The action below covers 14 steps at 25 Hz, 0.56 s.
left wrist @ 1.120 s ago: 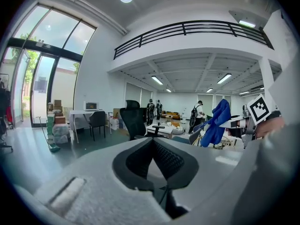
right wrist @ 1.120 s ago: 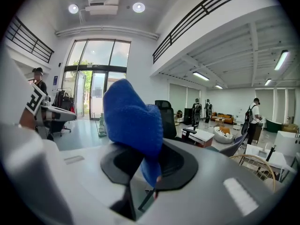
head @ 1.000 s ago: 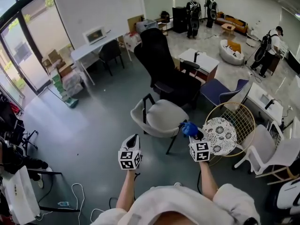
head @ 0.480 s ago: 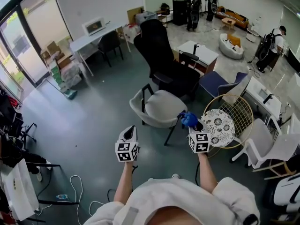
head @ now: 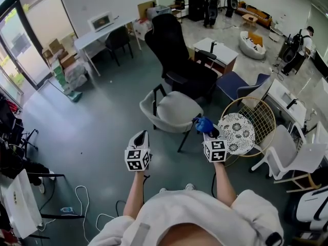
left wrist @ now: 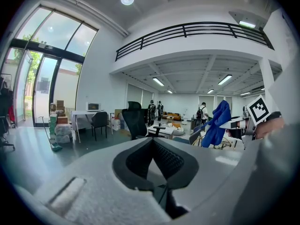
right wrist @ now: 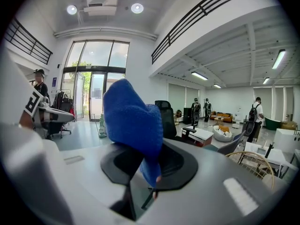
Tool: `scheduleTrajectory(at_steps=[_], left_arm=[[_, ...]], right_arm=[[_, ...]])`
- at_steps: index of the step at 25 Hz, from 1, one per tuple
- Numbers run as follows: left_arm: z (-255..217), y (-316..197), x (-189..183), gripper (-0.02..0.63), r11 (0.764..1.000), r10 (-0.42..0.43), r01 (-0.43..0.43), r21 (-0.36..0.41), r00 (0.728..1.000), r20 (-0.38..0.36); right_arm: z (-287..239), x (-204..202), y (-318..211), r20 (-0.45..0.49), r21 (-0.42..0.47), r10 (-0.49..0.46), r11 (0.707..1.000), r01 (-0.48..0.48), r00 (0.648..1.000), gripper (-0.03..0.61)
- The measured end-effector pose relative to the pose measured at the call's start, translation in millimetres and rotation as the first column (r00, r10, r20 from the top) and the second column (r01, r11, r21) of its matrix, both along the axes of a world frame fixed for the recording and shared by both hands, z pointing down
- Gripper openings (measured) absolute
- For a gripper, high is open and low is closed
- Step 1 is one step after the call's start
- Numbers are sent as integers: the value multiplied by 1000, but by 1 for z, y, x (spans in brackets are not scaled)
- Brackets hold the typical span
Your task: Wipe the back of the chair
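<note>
Blue cloth (head: pixel 204 124) sits clamped in your right hand-held gripper (head: pixel 210 133) near the grey chair (head: pixel 171 111); your left hand-held gripper (head: pixel 141 136) is closed, empty.

No words, labels or numbers can be read anywhere.

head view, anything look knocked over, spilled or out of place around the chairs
Nothing looks knocked over, spilled or broken. The grey chair and the black office chair stand upright. The only untidy bit is a loose white cable lying on the floor at lower left.
</note>
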State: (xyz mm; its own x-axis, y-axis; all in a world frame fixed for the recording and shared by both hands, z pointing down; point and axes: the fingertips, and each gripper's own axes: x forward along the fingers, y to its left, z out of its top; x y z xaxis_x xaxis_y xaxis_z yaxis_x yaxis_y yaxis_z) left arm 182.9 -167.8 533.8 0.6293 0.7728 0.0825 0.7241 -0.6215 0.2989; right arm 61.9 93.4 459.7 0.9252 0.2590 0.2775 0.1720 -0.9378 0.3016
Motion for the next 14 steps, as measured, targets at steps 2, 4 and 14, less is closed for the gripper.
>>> scheduleTrajectory(at_steps=[2,4,14], left_arm=[[1,-1,-2,3,1000,1,-1,3,1000,5],[1,-1,-2,3,1000,1,-1,5,1000,7],[2,10,-1,4,1000,13,-13,2,1000,3]], right_arm=[[2,-1,-2,9,2,-5,1000,5,1000,83],[4,-1,-3,15,6,-5,1000,5,1000,83],[13,3,-2,28,7,-8,1000,8,1000,83]])
